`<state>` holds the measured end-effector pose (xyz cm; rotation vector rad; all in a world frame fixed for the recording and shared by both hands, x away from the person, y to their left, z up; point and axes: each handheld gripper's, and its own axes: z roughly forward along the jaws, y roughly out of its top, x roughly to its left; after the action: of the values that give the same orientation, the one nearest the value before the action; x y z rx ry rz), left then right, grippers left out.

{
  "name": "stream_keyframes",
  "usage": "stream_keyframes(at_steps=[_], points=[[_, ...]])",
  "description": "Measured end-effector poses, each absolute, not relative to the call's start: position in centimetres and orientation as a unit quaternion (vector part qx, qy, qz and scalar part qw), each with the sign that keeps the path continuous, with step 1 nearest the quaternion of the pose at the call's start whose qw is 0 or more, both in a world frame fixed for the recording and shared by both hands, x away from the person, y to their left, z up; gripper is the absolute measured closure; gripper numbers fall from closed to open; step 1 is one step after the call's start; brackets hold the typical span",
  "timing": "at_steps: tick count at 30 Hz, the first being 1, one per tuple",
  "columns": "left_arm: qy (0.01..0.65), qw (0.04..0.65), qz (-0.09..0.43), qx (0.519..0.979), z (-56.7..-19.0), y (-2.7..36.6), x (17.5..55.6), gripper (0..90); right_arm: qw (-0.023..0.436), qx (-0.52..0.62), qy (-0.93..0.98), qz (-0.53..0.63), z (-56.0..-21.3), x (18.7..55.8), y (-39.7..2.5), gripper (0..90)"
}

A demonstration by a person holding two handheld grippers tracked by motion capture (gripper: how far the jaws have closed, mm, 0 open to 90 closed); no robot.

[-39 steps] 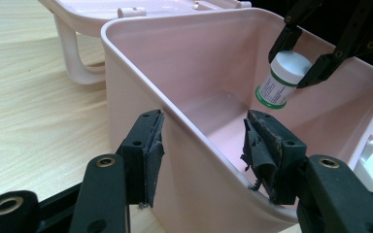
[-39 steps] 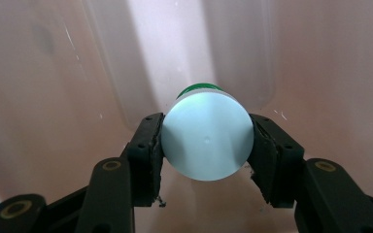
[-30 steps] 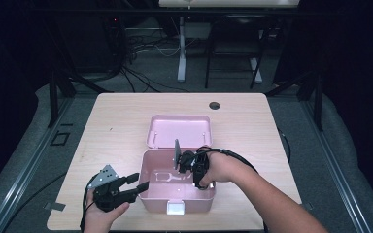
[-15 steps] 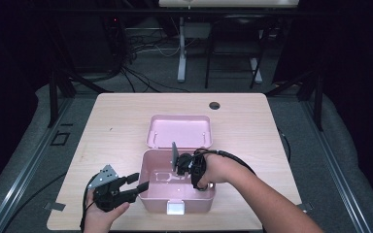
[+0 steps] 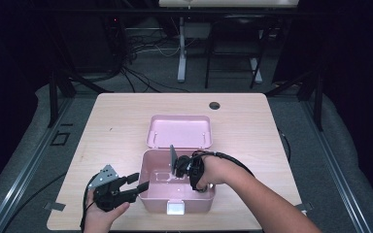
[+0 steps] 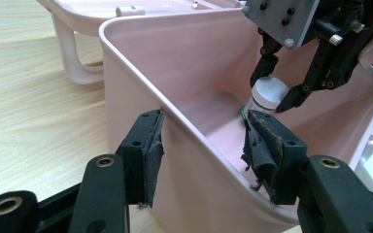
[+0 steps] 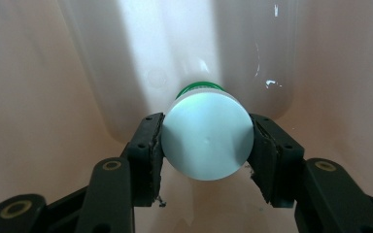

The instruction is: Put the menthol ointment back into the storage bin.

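Table (image 5: 126, 121) of pale wood, dark room; right tongs (image 7: 204, 145) grip bottle (image 7: 206, 141), left tongs (image 6: 201, 145) gape astride box (image 6: 141, 63) wall.

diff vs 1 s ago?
The right gripper slid slightly left and toward the near edge, inside the pink box; its jaws stay shut on the white-capped bottle. The left gripper still straddles the box's left wall, and the lid is still open.

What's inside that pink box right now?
Inside the pink box a white-capped bottle is gripped by the right gripper, with green showing under the cap. The cap hides its lower body; the floor nearby looks bare.
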<state>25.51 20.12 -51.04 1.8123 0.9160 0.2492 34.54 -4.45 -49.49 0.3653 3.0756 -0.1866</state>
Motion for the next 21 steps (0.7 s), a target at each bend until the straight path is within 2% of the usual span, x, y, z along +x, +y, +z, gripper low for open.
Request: stream_keyframes(at_steps=[21], points=[[0.382, 0.521, 0.104, 0.756, -51.06, 20.11, 25.54, 48.2, 0.034, 0.094, 0.992, -0.078, -49.95, 34.36, -4.33, 50.0]])
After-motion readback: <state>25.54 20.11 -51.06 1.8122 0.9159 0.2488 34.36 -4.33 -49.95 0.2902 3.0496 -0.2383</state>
